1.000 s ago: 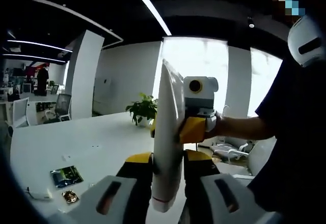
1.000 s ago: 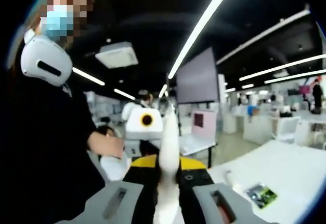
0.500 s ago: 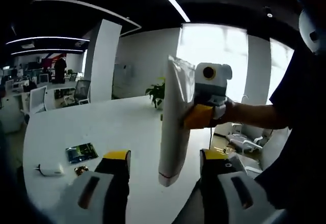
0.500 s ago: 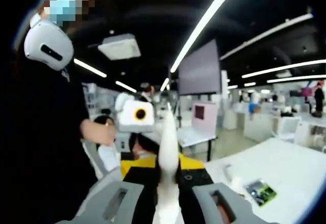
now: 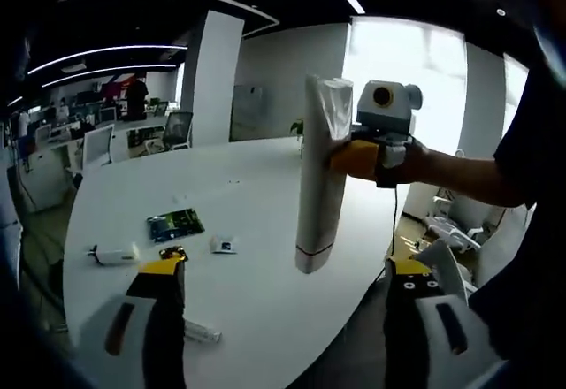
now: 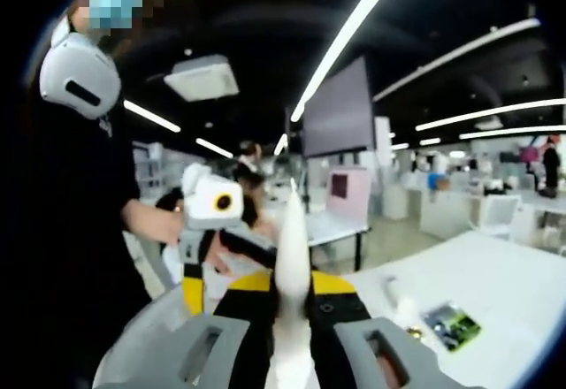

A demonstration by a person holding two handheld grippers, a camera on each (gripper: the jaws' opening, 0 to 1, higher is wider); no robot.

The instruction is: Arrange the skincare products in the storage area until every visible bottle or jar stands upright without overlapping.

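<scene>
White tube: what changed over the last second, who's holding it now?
The left gripper let go of the white tube: its jaws, shut on it a second ago, have spread wide and backed off. The right gripper stays shut on the tube's crimped end and now holds it alone, above the white table. The small items lying on the table have not moved.

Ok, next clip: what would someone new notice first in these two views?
A tall white tube hangs in mid-air above the white table, pinched near its crimped top by the right gripper. The left gripper stands below it with jaws wide apart. A few small packets lie flat on the table's left part.
</scene>
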